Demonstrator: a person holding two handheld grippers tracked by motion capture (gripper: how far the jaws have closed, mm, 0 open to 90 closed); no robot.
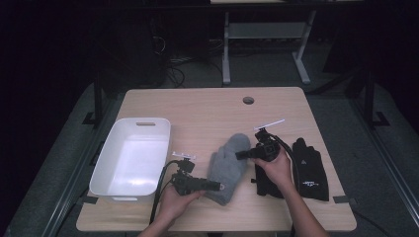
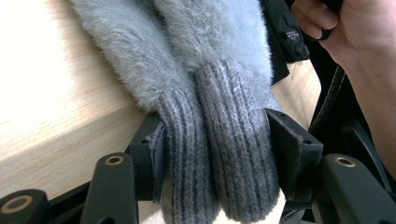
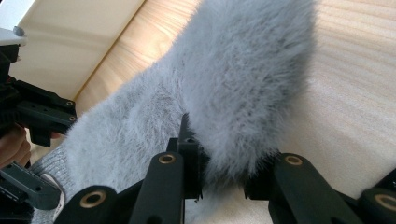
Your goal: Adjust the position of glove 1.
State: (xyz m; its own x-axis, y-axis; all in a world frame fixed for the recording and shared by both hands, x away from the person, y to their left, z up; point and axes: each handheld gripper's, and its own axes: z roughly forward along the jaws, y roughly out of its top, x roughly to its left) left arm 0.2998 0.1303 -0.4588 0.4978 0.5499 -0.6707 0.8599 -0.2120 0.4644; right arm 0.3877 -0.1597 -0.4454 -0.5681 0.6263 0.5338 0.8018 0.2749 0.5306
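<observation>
A pair of grey fuzzy mittens (image 1: 228, 165) lies stacked on the wooden table (image 1: 207, 108), knit cuffs toward the person. My left gripper (image 1: 217, 186) is at the cuff end. In the left gripper view both ribbed cuffs (image 2: 219, 154) sit side by side between the jaws, and each pad touches one of them. My right gripper (image 1: 239, 155) comes in from the right at the fluffy upper part. In the right gripper view its jaws (image 3: 224, 172) pinch a fold of the grey fur (image 3: 243, 84).
A white plastic bin (image 1: 143, 120) stands at the left of the table. Black gloves (image 1: 309, 168) lie at the right, one partly under the person's right hand (image 1: 276, 168). A cable hole (image 1: 248, 100) is near the far edge.
</observation>
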